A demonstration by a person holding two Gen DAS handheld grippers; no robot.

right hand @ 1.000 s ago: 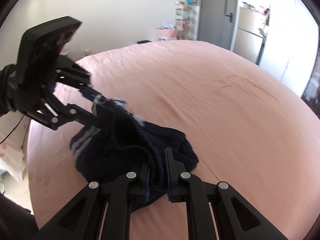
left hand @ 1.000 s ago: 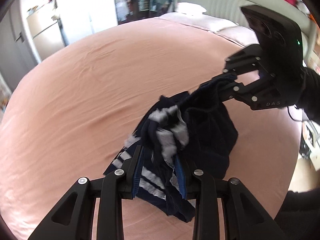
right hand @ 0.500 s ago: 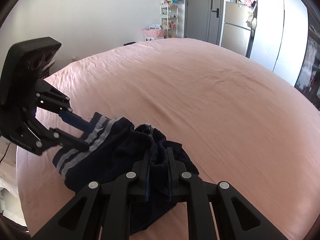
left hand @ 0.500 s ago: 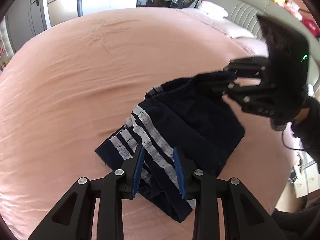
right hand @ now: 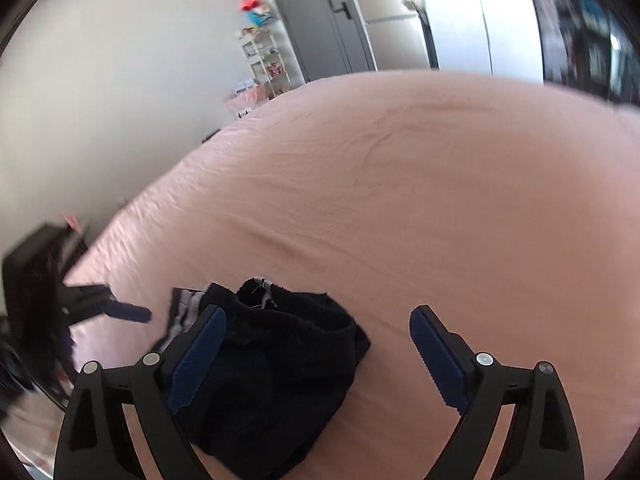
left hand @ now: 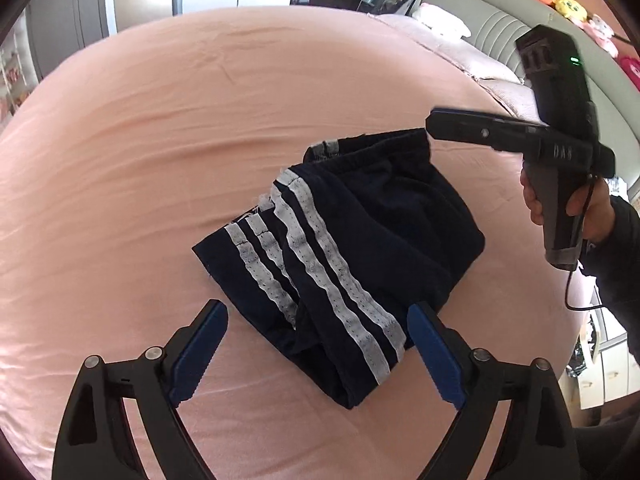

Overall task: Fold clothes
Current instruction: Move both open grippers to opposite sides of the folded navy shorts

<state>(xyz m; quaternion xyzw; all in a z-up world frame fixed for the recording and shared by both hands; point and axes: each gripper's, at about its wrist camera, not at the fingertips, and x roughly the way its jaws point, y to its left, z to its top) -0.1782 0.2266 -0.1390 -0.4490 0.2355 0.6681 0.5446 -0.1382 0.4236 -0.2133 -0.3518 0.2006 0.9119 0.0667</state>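
Shorts [left hand: 352, 256], navy with three white side stripes, lie doubled over on the pink bedsheet [left hand: 168, 128], one striped layer resting across another, the waistband edge toward the far side. The bundle is compact but loose and a little askew, so it reads as partly folded: at least one fold is in, and edges remain uneven. Whether another fold or only a tidy-up is left, I cannot settle from this. The left gripper [left hand: 316, 344] hovers just beside the near edge of the shorts, jaws spread wide, holding nothing. The right gripper [right hand: 316, 344] hangs over the far edge of the shorts, likewise wide and empty.
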